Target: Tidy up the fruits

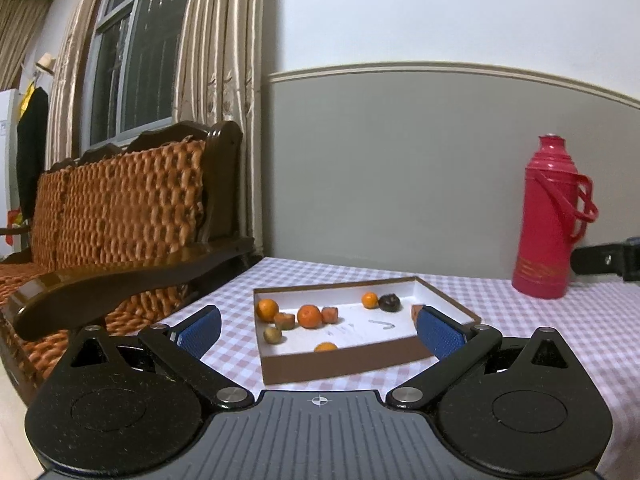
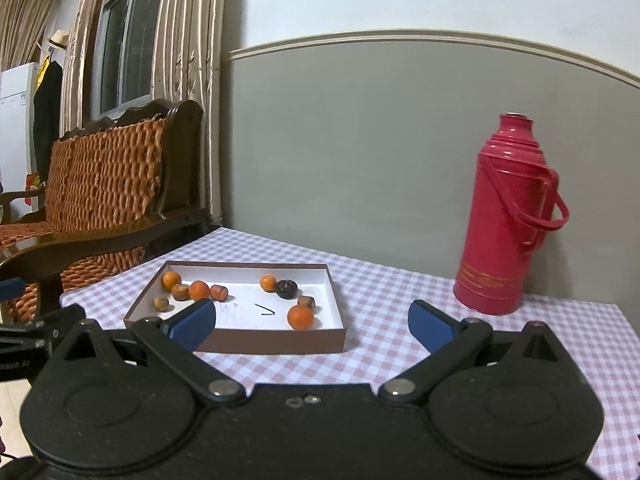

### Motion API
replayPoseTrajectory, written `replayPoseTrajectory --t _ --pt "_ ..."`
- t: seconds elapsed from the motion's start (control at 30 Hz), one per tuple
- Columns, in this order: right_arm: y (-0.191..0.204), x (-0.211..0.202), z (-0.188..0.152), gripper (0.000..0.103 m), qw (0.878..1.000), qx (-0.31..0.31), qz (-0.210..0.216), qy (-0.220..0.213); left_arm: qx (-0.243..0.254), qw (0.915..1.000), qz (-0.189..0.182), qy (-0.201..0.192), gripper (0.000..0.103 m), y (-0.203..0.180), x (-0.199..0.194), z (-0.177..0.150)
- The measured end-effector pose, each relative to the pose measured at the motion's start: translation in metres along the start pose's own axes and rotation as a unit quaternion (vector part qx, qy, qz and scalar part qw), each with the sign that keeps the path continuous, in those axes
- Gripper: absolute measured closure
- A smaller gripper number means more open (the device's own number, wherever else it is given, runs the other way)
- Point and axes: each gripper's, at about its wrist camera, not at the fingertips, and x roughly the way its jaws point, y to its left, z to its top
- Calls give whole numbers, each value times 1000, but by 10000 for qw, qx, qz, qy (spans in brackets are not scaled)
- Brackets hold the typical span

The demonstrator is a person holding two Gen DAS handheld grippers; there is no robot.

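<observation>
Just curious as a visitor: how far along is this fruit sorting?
Barely begun, it seems. Done: the fruits already lie in the box, but scattered, such as an orange and a dark fruit. In hand: nothing; the left gripper and right gripper are open and empty. Left: any grouping.

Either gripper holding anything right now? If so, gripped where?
Nothing held. Left gripper and right gripper are both open and empty; the fruits lie in the box.

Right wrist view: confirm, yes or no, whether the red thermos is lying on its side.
No, the red thermos stands upright on the checked tablecloth, to the right of the box.
</observation>
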Motion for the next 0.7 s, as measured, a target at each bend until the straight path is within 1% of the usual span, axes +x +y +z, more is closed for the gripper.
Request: replayPoseTrajectory --t 0.13,0.27,0.47,0.6,0.7 --pt "-4 -12 -13 6 10000 29 -90 5 26 10000 -29 -5 0 0 -18 -11" --pt "-3 -20 -32 6 9997 -137 -198 45 58 9999 -119 -9 0 -1 -30 -22" --pt "-8 -25 -62 6 9995 -130 -228 153 149 9998 -93 10 0 -1 -33 -42" --pt "-8 -24 -82 6 9993 -168 -266 196 35 9999 -128 -59 0 4 -36 -44" --pt "-11 -30 -81 6 9997 -70 -252 42 72 9999 -140 -70 0 1 -36 -45"
